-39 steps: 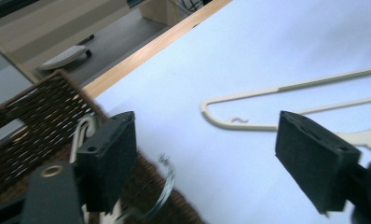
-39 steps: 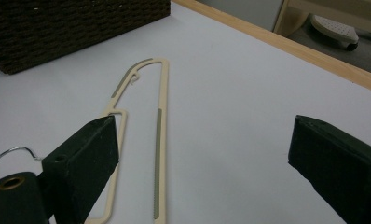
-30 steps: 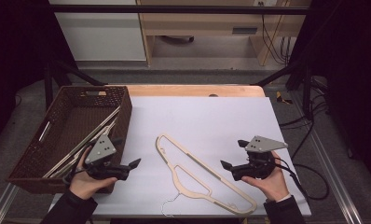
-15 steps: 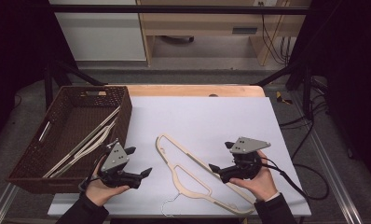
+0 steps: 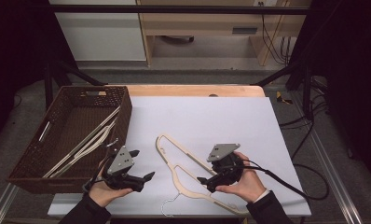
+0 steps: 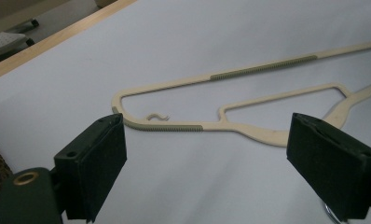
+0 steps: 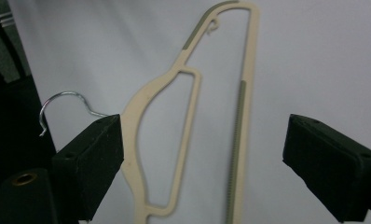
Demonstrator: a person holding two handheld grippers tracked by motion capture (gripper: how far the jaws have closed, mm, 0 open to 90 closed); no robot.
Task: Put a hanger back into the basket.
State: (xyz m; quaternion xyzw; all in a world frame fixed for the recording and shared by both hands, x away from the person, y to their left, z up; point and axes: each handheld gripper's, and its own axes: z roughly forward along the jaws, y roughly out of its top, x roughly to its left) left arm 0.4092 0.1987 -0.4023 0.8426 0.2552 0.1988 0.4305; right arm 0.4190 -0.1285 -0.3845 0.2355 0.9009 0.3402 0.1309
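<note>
A cream hanger [image 5: 161,139] with a metal hook [image 5: 167,206] lies flat on the white table top [image 5: 221,121]. My left gripper [image 5: 143,164] hovers just left of it, open and holding nothing. In the left gripper view the hanger [image 6: 263,133] lies beyond the wide-apart jaws of the left gripper [image 6: 207,168]. My right gripper [image 5: 203,183] is open over the hanger's lower part. The right gripper view has the hanger [image 7: 141,107] running between the jaws of the right gripper [image 7: 202,172], with the hook [image 7: 62,100] at left.
A dark wicker basket [image 5: 124,116] stands at the table's left edge with pale hangers [image 5: 85,142] lying in it. A wooden strip [image 5: 193,90] runs along the table's far edge. Cables [image 5: 295,186] trail off to the right.
Both hands have closed in on the hanger: the left gripper moved right and toward the near edge, the right gripper moved left over the hanger's lower part. The hanger has not moved.
</note>
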